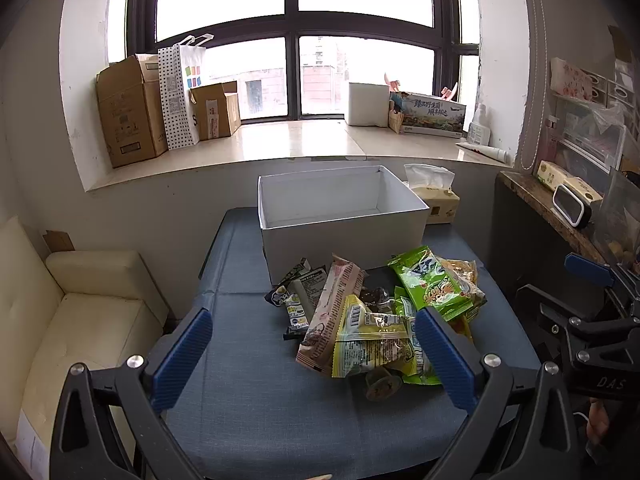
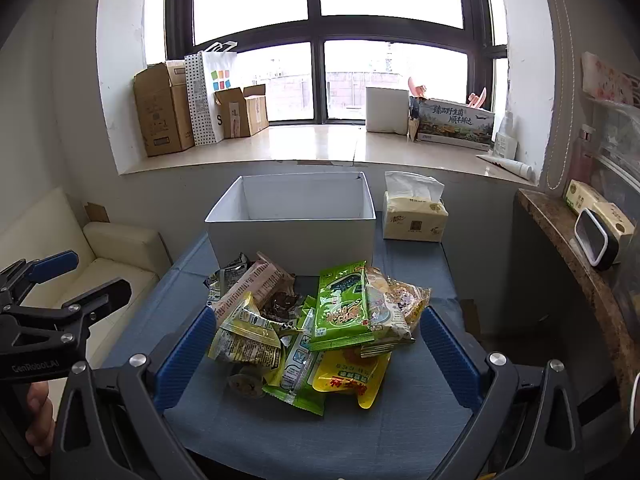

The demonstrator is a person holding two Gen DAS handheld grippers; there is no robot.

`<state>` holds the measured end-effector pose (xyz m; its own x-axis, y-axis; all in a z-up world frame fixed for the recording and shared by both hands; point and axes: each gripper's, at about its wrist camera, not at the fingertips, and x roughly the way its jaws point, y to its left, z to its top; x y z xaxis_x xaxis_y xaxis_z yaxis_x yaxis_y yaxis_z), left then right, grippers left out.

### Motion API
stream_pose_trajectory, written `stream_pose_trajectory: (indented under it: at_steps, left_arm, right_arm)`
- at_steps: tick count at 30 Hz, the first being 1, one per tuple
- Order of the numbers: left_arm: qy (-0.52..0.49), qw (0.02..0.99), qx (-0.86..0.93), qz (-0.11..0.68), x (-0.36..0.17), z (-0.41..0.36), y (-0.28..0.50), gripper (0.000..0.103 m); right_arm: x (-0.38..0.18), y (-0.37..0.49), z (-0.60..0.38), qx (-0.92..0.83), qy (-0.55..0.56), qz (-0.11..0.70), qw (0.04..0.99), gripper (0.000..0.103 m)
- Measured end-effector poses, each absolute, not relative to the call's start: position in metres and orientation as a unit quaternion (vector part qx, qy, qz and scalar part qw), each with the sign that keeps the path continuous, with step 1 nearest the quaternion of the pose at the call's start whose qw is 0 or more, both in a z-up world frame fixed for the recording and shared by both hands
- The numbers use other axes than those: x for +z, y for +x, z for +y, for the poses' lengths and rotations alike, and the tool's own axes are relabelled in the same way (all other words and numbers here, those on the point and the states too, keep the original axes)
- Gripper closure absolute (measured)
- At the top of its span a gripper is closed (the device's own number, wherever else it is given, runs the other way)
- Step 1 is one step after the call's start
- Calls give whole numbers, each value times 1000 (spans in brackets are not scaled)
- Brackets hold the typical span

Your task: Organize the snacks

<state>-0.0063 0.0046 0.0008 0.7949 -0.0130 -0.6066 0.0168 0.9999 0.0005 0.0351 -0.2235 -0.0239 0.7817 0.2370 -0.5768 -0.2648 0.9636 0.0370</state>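
Holding both claws wide and empty, I look down on a heap of snacks [image 2: 308, 328] on a blue table [image 2: 304, 436]. My right claw [image 2: 318, 354] has its blue pads either side of the heap without touching it; my left claw [image 1: 312, 354] frames the heap's left half, and its right pad stands in front of the yellow and green packs.

Little of the writing can be read. The side of my left claw, seen from the right wrist, reads "GenRoboLAI"; the side of my right claw, seen from the left wrist, shows "DAS". A flat carton [image 2: 454, 124] far ahead on the sill carries large Chinese characters I cannot make out. The snack labels are mostly too small or crumpled: a green pack [image 2: 342, 308] has cartoon lettering, a yellow pouch [image 2: 352, 376] nearest my right claw has red characters, and a yellow-green pack [image 1: 370, 340] shows a barcode.

The heap is loose and overlapping: a pink pack [image 1: 330, 308] leans across its left side, dark small packets [image 1: 296, 296] lie left of that, a pale printed bag [image 2: 396, 308] sits at the right, and brown wrapped sweets [image 2: 282, 304] show in the middle.

Just beyond the heap stands an open white box [image 2: 292, 236], nothing visible inside it. A tissue pack [image 2: 414, 216] sits to the box's right.
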Motion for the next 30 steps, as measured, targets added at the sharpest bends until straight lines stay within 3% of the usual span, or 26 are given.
stream_pose_trajectory:
  at_steps: [30]
  left_arm:
    - [17, 948, -9, 319, 1, 0, -3, 0]
  right_arm:
    - [-24, 34, -222, 139, -22, 311, 940, 0]
